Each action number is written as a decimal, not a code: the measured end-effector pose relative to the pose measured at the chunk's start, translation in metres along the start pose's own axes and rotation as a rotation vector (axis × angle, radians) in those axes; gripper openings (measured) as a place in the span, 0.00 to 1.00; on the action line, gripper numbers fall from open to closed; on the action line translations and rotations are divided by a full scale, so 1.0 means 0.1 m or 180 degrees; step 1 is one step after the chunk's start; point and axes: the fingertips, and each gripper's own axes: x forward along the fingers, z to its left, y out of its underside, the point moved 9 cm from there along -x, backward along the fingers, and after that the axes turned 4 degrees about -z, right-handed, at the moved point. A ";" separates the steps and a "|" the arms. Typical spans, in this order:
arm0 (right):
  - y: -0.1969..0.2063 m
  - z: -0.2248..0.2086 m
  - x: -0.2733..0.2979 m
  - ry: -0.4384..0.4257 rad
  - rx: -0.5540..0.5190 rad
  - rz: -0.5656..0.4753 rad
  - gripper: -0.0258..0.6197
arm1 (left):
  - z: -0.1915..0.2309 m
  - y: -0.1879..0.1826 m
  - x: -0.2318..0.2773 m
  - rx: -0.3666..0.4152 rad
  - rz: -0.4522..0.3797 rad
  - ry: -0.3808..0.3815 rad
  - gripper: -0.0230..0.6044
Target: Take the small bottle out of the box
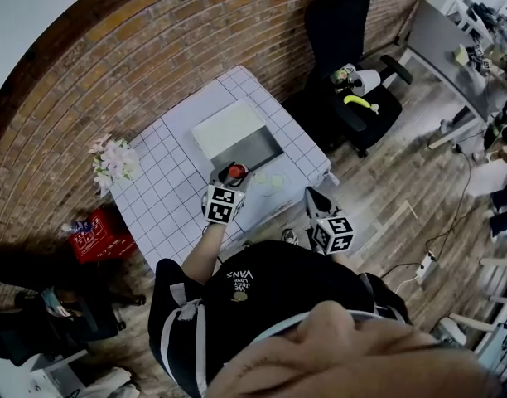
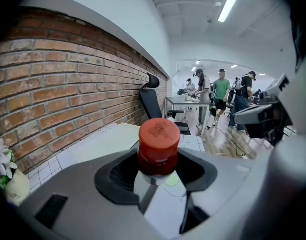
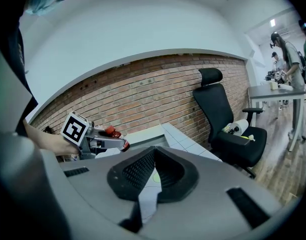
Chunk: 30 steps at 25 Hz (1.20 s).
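A small bottle with a red cap (image 2: 159, 143) stands upright between my left gripper's (image 2: 158, 159) jaws, which are shut on its body just under the cap. In the head view the left gripper (image 1: 231, 181) holds the bottle (image 1: 235, 172) over the table's near part, just in front of the open box (image 1: 255, 149). The box's pale lid (image 1: 227, 125) is folded back behind it. My right gripper (image 1: 310, 196) hangs off the table's front right edge with nothing in it. In its own view the right gripper (image 3: 153, 153) has its tips together, and the left gripper (image 3: 100, 140) shows at the left with the bottle (image 3: 111, 131).
The table (image 1: 166, 189) wears a white checked cloth. A vase of pale flowers (image 1: 114, 160) stands at its left corner, and two greenish discs (image 1: 270, 179) lie near the box. A red crate (image 1: 94, 232) sits on the floor at left. A black office chair (image 1: 353, 98) stands at right.
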 end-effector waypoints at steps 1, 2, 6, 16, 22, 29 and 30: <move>0.01 0.02 -0.01 0.0001 -0.0002 -0.0003 0.04 | -0.01 0.01 -0.04 0.0012 -0.0007 -0.0001 0.40; 0.02 0.05 -0.02 0.0003 -0.0002 -0.0007 0.04 | -0.01 0.03 -0.08 0.0018 -0.0011 0.0000 0.40; 0.05 0.14 -0.03 0.0001 0.0003 -0.0022 0.04 | -0.02 0.06 -0.25 0.0025 -0.0031 0.0009 0.40; 0.13 0.34 -0.01 0.0007 -0.0019 -0.0001 0.04 | -0.02 0.20 -0.60 -0.0007 -0.0104 0.0015 0.40; 0.17 0.49 0.04 -0.0019 -0.0010 0.0004 0.04 | -0.01 0.32 -0.78 -0.0015 -0.0088 0.0014 0.40; 0.21 0.67 0.11 -0.0047 -0.0031 -0.0006 0.04 | 0.03 0.46 -1.00 -0.0078 -0.0104 -0.0004 0.40; 0.22 0.70 0.12 -0.0044 -0.0032 -0.0013 0.04 | 0.04 0.49 -1.03 -0.0086 -0.0101 -0.0003 0.40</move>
